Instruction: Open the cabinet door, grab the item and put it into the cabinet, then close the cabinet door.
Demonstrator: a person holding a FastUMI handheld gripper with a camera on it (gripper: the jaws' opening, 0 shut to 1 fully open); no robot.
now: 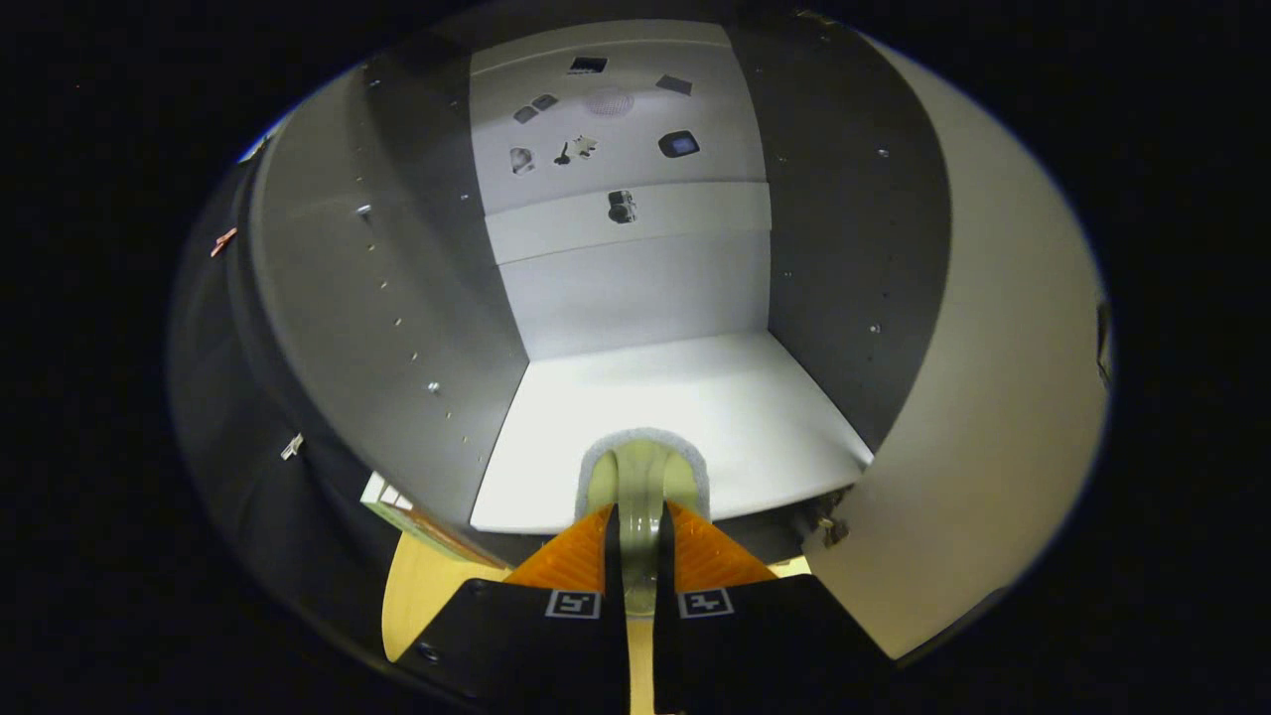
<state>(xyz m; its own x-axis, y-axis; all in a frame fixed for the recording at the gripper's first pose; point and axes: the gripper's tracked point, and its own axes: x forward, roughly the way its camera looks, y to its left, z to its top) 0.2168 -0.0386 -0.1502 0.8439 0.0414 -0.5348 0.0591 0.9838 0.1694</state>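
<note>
The cabinet stands open just ahead of me, with a white floor (695, 397), a white back wall (635, 288) and grey side walls (397, 298). Its door (993, 397) is swung wide open on the right. My gripper (640, 516) is shut on the item (643, 472), a pale green thing with a grey fuzzy rim. Both fingers press on its near end. The item's far end reaches over the front edge of the cabinet floor, and I cannot tell whether it touches the floor.
A pale wooden table top (427, 586) lies below the cabinet's front edge. A small box (397, 506) sits at the cabinet's lower left corner. A hinge (829, 526) shows where the door meets the right wall. Small pegs dot both side walls.
</note>
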